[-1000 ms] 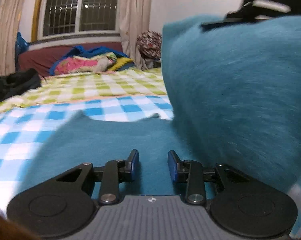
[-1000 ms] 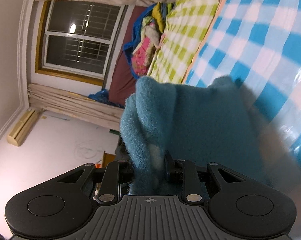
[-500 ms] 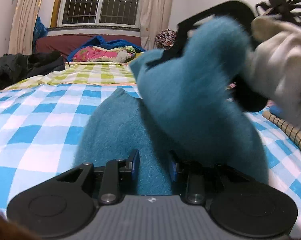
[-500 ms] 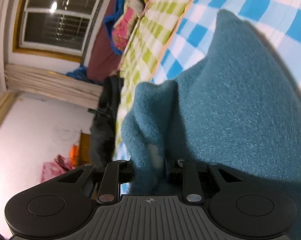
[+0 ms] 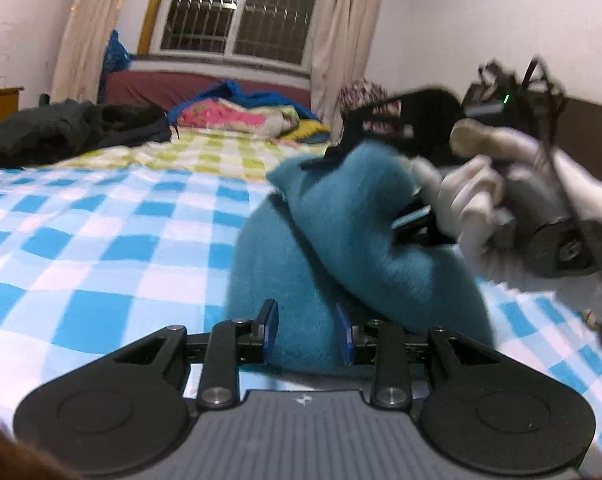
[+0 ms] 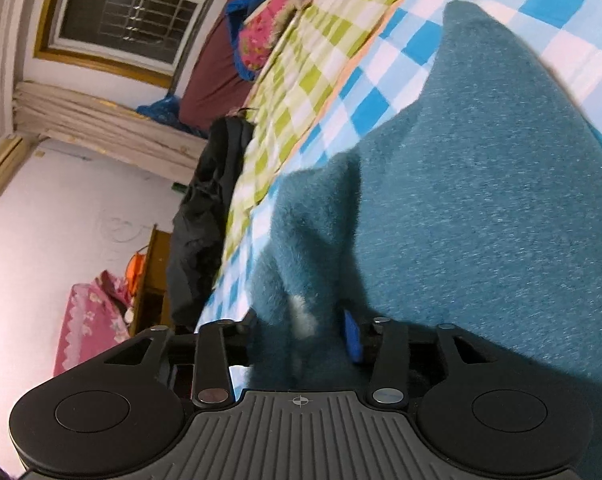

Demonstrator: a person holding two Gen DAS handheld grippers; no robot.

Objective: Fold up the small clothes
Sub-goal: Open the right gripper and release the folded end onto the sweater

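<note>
Evidently mid-fold: right gripper (image 6: 301, 332), jaws clenched on the fuzzy teal knit garment (image 5: 341, 248), carries its edge over toward 12 o'clock; left gripper (image 5: 305, 332), jaws released around it, steadies it on the blue-checked bed (image 5: 101, 248).

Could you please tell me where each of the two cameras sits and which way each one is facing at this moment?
Left wrist: sits on the left gripper, low over the blue checked bedspread, facing the window; shows its own fingers around the teal garment, plus the white-gloved right hand.
Right wrist: sits on the right gripper, rolled sideways, looking along the bed; shows its fingers clamping a teal fold.
Shared: teal garment, bedspread, window, dark clothes pile.
</note>
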